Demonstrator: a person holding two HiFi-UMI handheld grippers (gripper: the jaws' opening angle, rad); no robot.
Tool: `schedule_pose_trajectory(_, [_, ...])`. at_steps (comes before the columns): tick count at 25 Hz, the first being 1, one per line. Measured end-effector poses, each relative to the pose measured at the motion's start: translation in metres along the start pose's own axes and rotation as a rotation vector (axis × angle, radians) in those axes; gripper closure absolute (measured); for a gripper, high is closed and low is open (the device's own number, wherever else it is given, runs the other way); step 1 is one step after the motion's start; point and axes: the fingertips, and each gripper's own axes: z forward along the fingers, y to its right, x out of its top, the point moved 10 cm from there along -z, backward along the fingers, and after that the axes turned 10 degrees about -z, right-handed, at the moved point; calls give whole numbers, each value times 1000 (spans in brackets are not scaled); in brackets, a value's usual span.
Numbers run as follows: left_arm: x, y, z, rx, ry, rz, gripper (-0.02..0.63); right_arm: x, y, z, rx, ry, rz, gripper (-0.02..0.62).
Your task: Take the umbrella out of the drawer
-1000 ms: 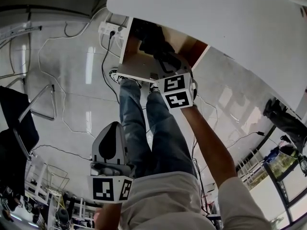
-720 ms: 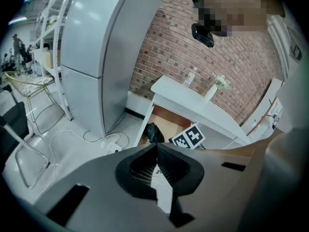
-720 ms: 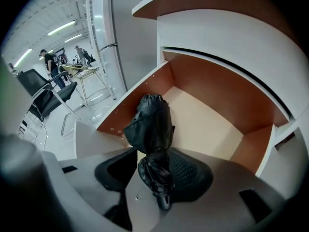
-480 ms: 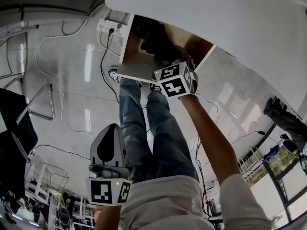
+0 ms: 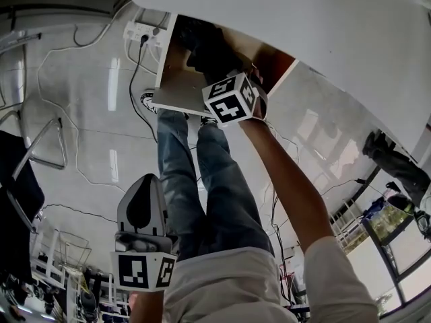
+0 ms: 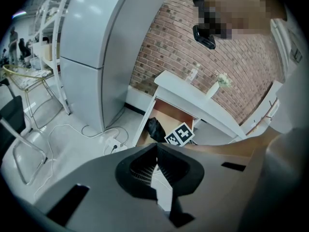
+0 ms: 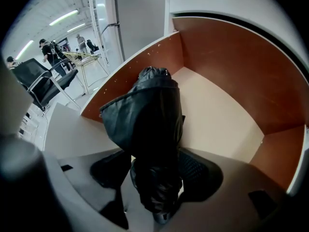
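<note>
Right gripper (image 7: 157, 172): jaws opening around black umbrella (image 7: 149, 115) | drawer (image 7: 231, 66) walls flank both sides | left gripper (image 6: 157, 151): pressed together, empty

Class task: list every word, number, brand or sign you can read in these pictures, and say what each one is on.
No words or numbers can be read anywhere.
Upper marker cube: black-and-white square patterns only, no letters.
Lower marker cube: the same.
Bottle in the left gripper view: any label is too small to read.
</note>
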Motion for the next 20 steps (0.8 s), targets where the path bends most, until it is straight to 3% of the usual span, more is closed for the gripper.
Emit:
schedule_pose_trajectory(10, [0,-9,5,6,-19,1,589,2,3,20,-46,-21,32,299])
schedule_pose_trajectory(20, [5,-10,8,0,-22,5,589,4,2,33,-90,-73,-12,308])
